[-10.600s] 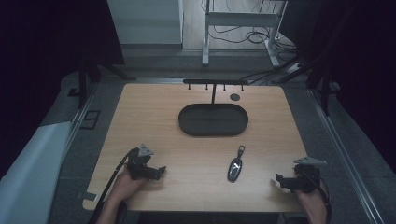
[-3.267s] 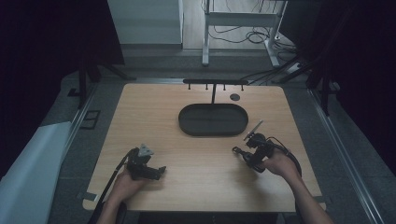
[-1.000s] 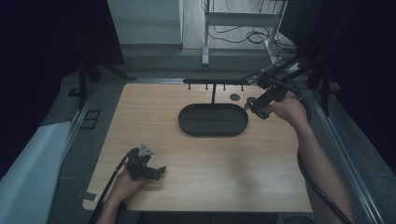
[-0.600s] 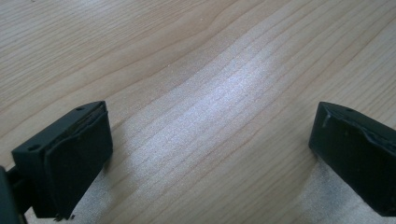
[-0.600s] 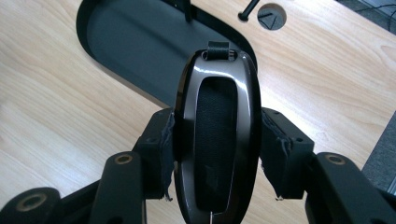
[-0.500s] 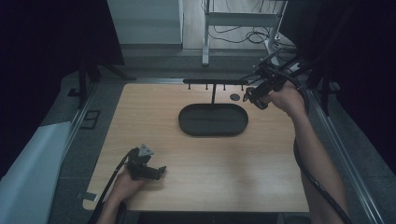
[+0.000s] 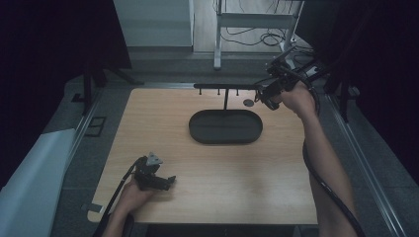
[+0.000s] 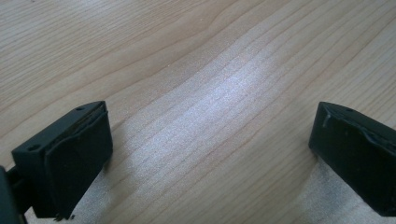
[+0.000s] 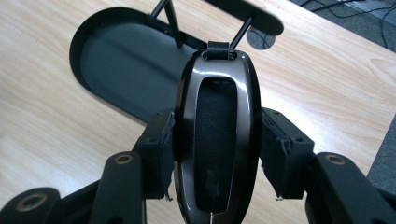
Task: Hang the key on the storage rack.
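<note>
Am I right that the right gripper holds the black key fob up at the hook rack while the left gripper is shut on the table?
Not quite: the left gripper is open, as the left gripper view shows. The right gripper does hold the key fob at the hook rack.

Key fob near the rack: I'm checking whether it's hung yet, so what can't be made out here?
- Key fob, right gripper view: lower end cut off by the bottom edge.
- Its loop against the rack peg: hooked or only touching, cannot tell.
- High view: fob too small and dark within the right gripper.
</note>
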`<state>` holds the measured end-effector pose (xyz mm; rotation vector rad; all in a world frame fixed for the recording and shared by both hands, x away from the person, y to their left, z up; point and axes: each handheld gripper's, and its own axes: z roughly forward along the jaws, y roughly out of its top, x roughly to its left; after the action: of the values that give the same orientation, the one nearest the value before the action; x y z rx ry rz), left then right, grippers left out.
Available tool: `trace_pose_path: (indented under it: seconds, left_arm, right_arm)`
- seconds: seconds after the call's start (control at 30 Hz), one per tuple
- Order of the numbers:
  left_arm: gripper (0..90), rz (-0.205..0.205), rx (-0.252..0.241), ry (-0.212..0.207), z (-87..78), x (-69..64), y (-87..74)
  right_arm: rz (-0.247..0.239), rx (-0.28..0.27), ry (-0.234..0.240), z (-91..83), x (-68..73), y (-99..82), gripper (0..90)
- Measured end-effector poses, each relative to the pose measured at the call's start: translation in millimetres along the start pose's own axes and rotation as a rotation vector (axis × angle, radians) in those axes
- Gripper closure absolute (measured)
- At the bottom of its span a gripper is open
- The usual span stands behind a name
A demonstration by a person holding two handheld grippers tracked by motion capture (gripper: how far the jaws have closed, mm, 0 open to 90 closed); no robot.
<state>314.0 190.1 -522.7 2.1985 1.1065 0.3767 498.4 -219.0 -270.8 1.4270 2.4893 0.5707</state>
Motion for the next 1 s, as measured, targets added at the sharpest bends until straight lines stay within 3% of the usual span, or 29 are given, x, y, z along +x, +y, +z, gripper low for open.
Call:
trace_pose_path:
  seconds: [0.57, 1.0]
  left_arm:
    - [0.0, -0.001, -0.001, 0.000, 0.1, 0.0, -0.2]
    - [0.0, -0.002, -0.001, -0.002, 0.1, 0.0, -0.1]
  right_arm:
    - [0.054, -0.028, -0.048, 7.3, -6.0, 25.8, 49.1]
    - [0.119, -0.010, -0.097, 21.9, -31.9, 11.1, 49.0]
